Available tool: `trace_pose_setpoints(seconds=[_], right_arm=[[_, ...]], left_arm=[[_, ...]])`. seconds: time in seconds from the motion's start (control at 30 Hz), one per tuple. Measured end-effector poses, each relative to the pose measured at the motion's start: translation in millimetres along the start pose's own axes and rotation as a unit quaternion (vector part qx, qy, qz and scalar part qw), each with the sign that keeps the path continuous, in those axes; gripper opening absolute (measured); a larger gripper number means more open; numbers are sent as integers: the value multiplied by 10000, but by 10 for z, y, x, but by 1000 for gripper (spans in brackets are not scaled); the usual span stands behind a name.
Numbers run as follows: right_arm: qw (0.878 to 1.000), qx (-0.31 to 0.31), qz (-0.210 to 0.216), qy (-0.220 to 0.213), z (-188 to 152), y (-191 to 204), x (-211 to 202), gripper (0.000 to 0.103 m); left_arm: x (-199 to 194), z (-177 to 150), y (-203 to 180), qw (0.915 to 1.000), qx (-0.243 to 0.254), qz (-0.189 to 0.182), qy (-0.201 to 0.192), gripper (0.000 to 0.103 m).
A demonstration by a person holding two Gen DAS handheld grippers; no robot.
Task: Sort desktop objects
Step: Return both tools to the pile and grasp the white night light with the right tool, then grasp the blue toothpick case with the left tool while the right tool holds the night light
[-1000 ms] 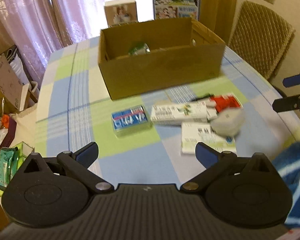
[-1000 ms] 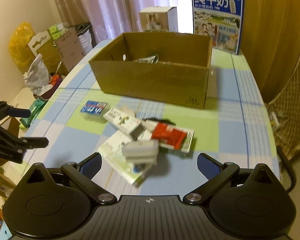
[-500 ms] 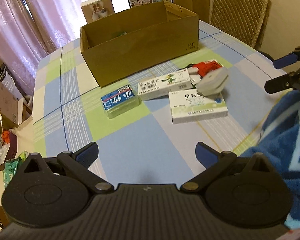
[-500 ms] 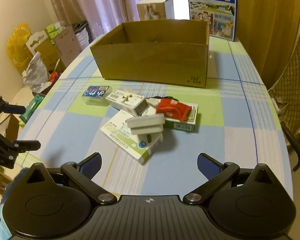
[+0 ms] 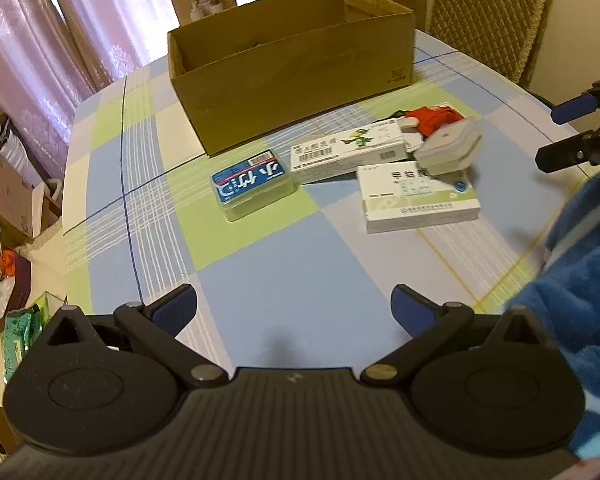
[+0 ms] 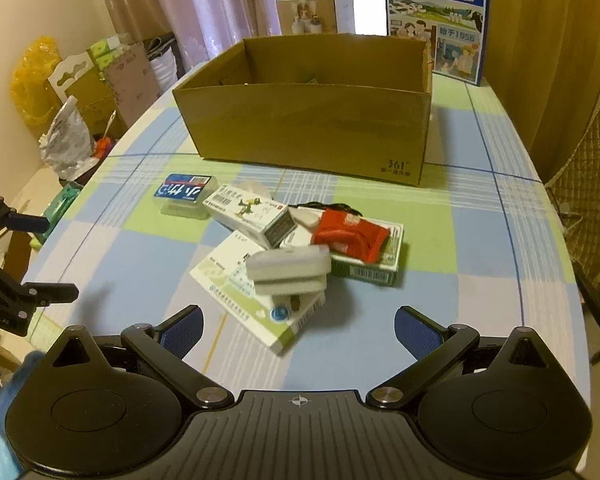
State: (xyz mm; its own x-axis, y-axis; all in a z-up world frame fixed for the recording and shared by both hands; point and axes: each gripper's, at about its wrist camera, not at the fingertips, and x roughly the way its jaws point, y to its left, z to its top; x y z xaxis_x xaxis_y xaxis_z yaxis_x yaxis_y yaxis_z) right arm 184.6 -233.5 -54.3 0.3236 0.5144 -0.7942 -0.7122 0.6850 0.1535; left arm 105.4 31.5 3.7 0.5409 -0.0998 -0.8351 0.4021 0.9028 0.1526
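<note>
An open cardboard box [image 5: 300, 76] [image 6: 312, 128] stands at the back of the checked table. In front of it lie a blue-labelled clear case [image 5: 254, 184] [image 6: 184, 194], a long white carton [image 5: 348, 152] [image 6: 252, 214], a flat white-and-green medicine box [image 5: 418, 196] [image 6: 256, 296] with a grey-white charger [image 5: 448, 150] [image 6: 288, 270] on it, and a red pouch [image 5: 432, 118] [image 6: 350, 234] on a green-edged box [image 6: 370, 270]. My left gripper [image 5: 294, 308] is open over the near table edge. My right gripper [image 6: 298, 326] is open just short of the charger.
A milk poster carton [image 6: 436, 20] and a small white box [image 6: 316, 12] stand behind the cardboard box. A wicker chair [image 5: 488, 16] is at the right. Bags and cartons [image 6: 72, 92] crowd the floor at the left. A blue sleeve [image 5: 580, 280] shows at right.
Both grippers have drawn back and lower toward the near table edge, staying open. The objects on the table have not moved.
</note>
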Motion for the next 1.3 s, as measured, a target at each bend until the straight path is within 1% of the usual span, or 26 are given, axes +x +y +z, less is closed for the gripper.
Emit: trace_pose_setpoints(seconds=[0.27, 0.57, 0.73, 0.8, 0.87, 0.9, 1.0, 1.17, 1.3], right_arm=[[9997, -139, -33, 194, 195, 32, 343, 99], [9979, -363, -172, 513, 296, 80, 716, 99], [9965, -432, -223, 677, 340, 82, 869, 98], [9961, -450, -262, 707, 347, 87, 904, 96], [9954, -453, -308, 781, 341, 82, 941, 85], [9953, -434, -310, 812, 344, 79, 957, 81], [9952, -385, -288, 858, 343, 63, 975, 63], [9951, -456, -329, 817, 354, 86, 975, 62], [9955, -622, -324, 638, 402, 134, 888, 62]], left_arm=[[305, 82, 184, 9993, -378, -62, 51, 102], [589, 161, 275, 9985, -504, -183, 89, 102], [714, 216, 336, 9973, -710, -172, 89, 101], [758, 239, 364, 9965, -813, -190, 81, 101], [799, 255, 389, 9959, -884, -201, 77, 101], [821, 263, 400, 9957, -905, -203, 75, 101], [881, 275, 434, 9949, -978, -228, 74, 101], [964, 270, 451, 9941, -1038, -288, 100, 102], [1012, 273, 462, 9936, -1084, -313, 106, 101]])
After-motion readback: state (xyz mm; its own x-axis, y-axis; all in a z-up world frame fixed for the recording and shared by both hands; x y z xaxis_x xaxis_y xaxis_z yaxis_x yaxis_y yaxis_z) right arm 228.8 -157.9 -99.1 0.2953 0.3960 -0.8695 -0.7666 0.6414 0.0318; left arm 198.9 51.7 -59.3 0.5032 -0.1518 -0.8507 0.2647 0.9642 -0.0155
